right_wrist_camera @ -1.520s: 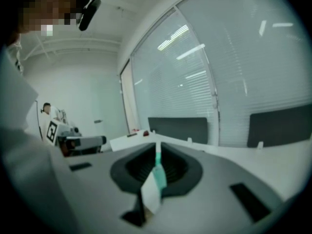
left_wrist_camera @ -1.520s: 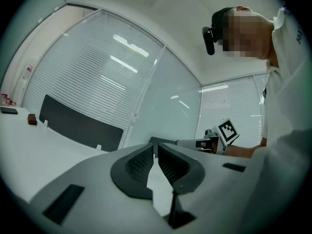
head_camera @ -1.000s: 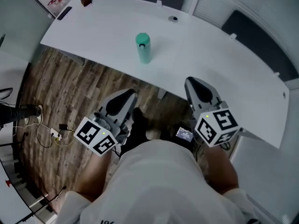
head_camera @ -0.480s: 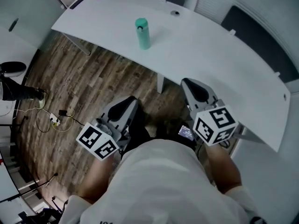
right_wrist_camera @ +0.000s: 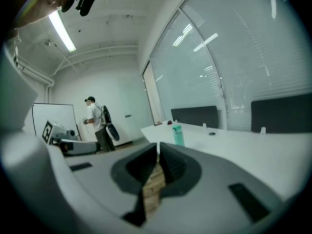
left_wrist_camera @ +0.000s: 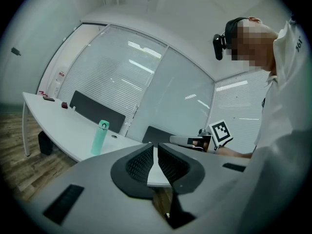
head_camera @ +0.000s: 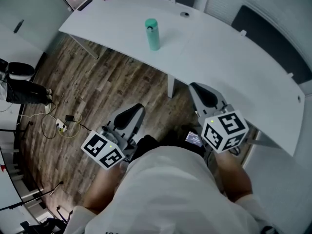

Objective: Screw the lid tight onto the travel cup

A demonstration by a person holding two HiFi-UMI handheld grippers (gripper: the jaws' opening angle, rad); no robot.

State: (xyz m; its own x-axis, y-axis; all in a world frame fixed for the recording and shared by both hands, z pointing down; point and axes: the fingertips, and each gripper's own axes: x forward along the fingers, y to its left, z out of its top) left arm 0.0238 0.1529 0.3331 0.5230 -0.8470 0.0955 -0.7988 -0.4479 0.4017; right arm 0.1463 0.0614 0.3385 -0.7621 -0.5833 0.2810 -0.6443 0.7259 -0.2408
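You are holding left tongs (head_camera: 132, 112) and right tongs (head_camera: 199, 89) closed, empty. Cup (head_camera: 152, 37), lid (head_camera: 151, 22) on, standing on table (head_camera: 219, 57) well ahead of both tips. You are backing away, gap widening: tightening probably finished, or not begun.

A ceiling strip light (right_wrist_camera: 62, 30) above the right gripper (right_wrist_camera: 158, 152) gave bright, even light. Both gripper views bent and darkened at their edges and were slightly soft.
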